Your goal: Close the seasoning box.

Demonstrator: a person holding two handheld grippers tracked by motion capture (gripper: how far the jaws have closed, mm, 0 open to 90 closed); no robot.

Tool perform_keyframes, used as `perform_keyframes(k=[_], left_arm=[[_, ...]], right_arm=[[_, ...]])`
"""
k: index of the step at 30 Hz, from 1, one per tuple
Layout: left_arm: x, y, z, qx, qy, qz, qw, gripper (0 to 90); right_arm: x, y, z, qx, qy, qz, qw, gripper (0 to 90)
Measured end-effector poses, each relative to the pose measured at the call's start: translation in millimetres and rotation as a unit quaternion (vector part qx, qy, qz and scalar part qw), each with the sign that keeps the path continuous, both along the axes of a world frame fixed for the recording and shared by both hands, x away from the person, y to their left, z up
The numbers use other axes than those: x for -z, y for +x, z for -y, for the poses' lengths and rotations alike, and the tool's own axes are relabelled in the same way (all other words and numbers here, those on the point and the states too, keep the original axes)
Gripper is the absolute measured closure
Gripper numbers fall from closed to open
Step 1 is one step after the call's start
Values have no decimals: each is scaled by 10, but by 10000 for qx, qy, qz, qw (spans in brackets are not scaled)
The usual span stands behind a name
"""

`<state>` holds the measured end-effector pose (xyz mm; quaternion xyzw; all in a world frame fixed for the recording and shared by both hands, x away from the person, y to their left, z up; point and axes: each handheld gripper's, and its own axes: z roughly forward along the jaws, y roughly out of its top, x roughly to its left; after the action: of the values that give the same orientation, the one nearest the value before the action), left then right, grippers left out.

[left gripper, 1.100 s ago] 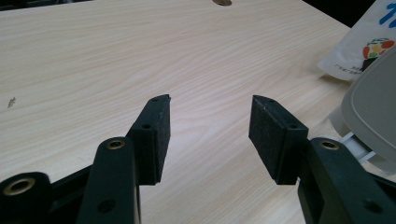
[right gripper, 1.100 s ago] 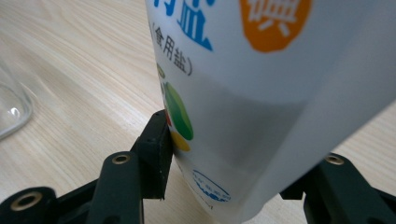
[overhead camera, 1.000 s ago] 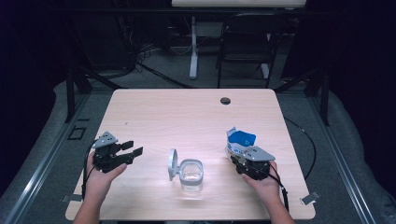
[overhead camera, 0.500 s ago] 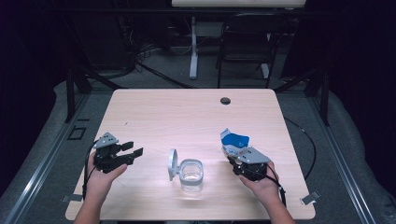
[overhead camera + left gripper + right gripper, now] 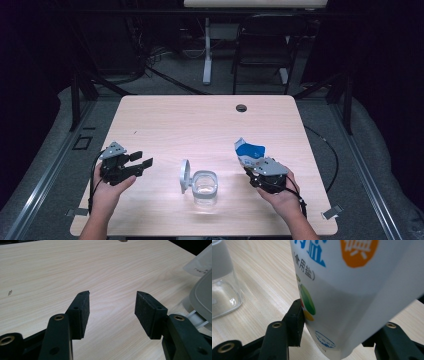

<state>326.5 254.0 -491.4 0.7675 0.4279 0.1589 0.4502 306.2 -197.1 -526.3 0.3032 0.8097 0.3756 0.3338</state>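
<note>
R gripper (image 5: 251,167): jaws spread wide but clamped on a white/blue pouch (image 5: 248,151), one pad each side of its lower body. R gripper view: pouch (image 5: 352,290) sits squarely between the jaws, left pad pressing the printed face by the green/yellow dots, right pad behind the far edge, contact there partly hidden. Pouch leans, top tipped off toward the jaws' right, blue lettering + orange disc up top. Bottom corner hangs low between the jaws, just over the bench (image 5: 262,290); can't tell if it touches.

L gripper (image 5: 135,164): jaws well apart, nothing between them, only bare bench (image 5: 75,270) beyond the pads. L gripper (image 5: 111,307) held low over the wood.

Clear jar (image 5: 205,187) w/ flip lid (image 5: 184,176) standing open: between the two grippers, nearer the person's edge. From L jaws it's just off the right pad, grey lid (image 5: 202,300) at frame edge. From R jaws it's off left, glass wall (image 5: 223,287) near but apart from the pouch.

Small dark hole (image 5: 241,107) in bench, far ahead of both jaw sets.
</note>
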Motion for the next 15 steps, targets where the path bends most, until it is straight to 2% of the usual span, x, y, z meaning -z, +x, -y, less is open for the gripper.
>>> perform_keyframes(k=[6, 15], left_arm=[[-5, -2, -4, -10, -30, 17, 10000, 461], [1, 1, -10, 3, -26, -19, 10000, 461]], right_arm=[[-47, -8, 6, -28, -110, 73, 9999, 477], [-89, -35, -34, -119, -482, 230, 9985, 476]])
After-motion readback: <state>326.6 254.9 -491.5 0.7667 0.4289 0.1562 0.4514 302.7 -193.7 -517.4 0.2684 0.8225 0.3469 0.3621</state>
